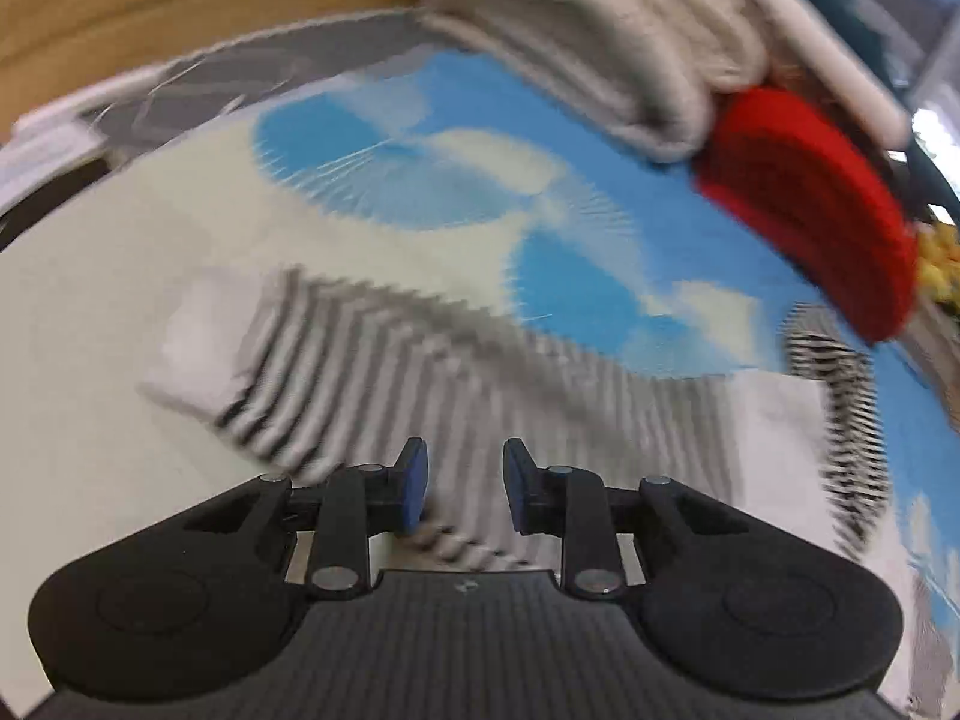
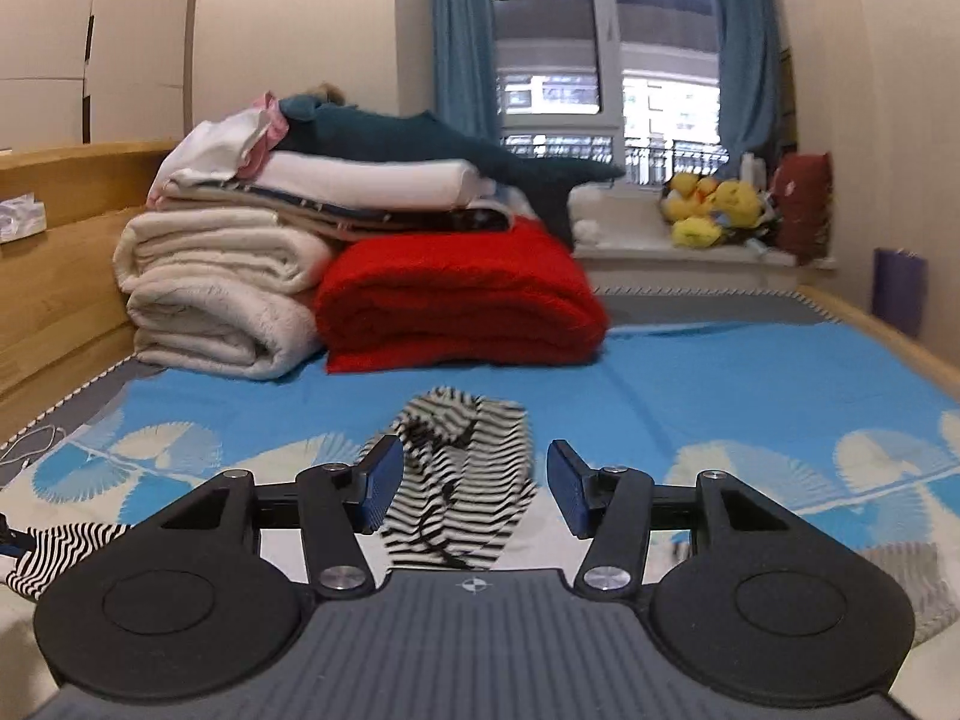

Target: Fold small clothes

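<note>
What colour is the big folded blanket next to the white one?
Red blanket, clearest in the right wrist view.

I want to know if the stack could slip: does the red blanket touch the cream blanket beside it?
Touching. The right wrist view shows the red blanket pressed against the cream blanket, with no gap.

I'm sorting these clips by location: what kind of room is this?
Most likely a bedroom: the work surface is a bed with a blue patterned bedspread, folded blankets stacked at one end, and a curtained window with yellow plush toys on its sill.
</note>
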